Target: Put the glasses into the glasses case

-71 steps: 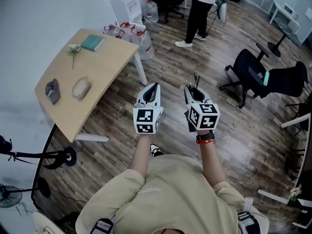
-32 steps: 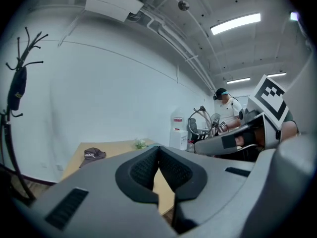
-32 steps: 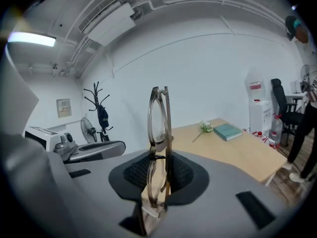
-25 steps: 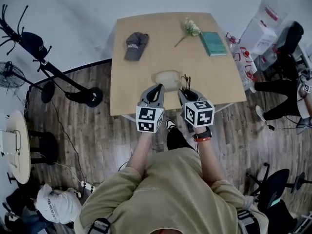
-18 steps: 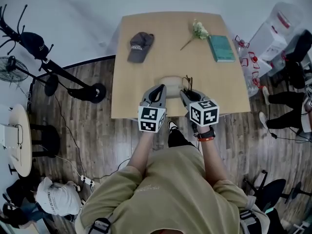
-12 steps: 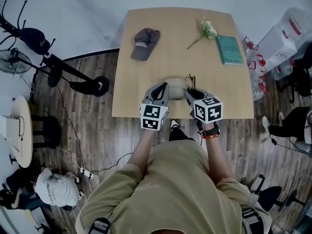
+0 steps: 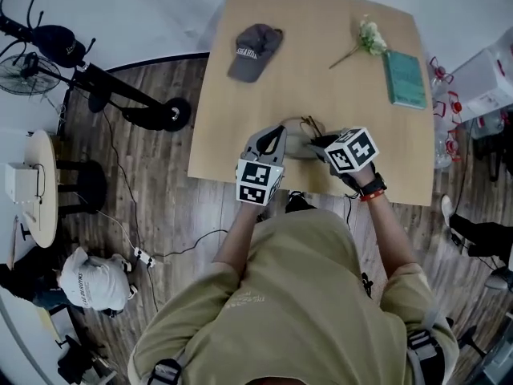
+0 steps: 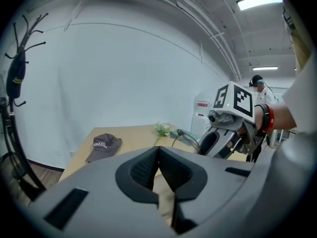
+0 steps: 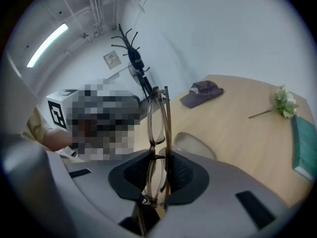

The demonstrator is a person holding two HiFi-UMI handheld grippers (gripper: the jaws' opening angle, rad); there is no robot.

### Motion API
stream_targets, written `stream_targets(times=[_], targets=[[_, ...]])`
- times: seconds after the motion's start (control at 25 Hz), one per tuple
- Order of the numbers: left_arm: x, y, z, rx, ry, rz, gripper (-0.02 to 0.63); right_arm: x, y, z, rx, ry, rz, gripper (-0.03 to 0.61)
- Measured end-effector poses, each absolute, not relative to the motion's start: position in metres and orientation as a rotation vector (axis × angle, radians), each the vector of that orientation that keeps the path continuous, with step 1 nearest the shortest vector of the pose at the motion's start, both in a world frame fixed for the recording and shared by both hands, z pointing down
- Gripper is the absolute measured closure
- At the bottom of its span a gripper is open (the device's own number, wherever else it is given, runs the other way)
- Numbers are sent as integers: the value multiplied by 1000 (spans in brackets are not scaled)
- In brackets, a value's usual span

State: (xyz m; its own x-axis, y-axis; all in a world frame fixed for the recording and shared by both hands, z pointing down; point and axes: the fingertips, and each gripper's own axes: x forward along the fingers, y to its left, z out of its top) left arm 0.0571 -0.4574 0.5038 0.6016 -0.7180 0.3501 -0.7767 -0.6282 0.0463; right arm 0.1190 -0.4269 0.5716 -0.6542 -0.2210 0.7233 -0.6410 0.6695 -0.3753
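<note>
The beige oval glasses case (image 7: 298, 143) lies closed near the table's front edge, between my two grippers. My right gripper (image 7: 318, 141) is shut on a pair of thin-framed glasses (image 7: 309, 123), just right of the case. In the right gripper view the glasses (image 9: 159, 123) stand upright between the pads, with the case (image 9: 195, 145) right behind them. My left gripper (image 7: 275, 133) hovers at the case's left end. Seen in the left gripper view, the left gripper (image 8: 158, 150) has its pads together and nothing between them. The right gripper (image 8: 225, 135) is also in that view.
On the wooden table (image 7: 321, 22) lie a grey cap (image 7: 255, 48), a small flower sprig (image 7: 365, 37) and a teal book (image 7: 403, 79). A coat stand (image 7: 96, 79) and a fan (image 7: 24, 74) stand on the floor to the left.
Both grippers have moved forward and down over the table's front edge, to either side of the case. The right gripper has tipped downward, the glasses still in it.
</note>
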Motion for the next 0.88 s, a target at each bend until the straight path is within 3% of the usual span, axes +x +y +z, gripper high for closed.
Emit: stream_targets(times=[0.68, 0.88], targets=[[17, -488, 561, 2506, -1304, 533, 591, 93, -431, 671, -279, -1944, 581, 499], [9, -491, 570, 2474, -1317, 520, 591, 97, -425, 697, -369, -1770, 706, 494]])
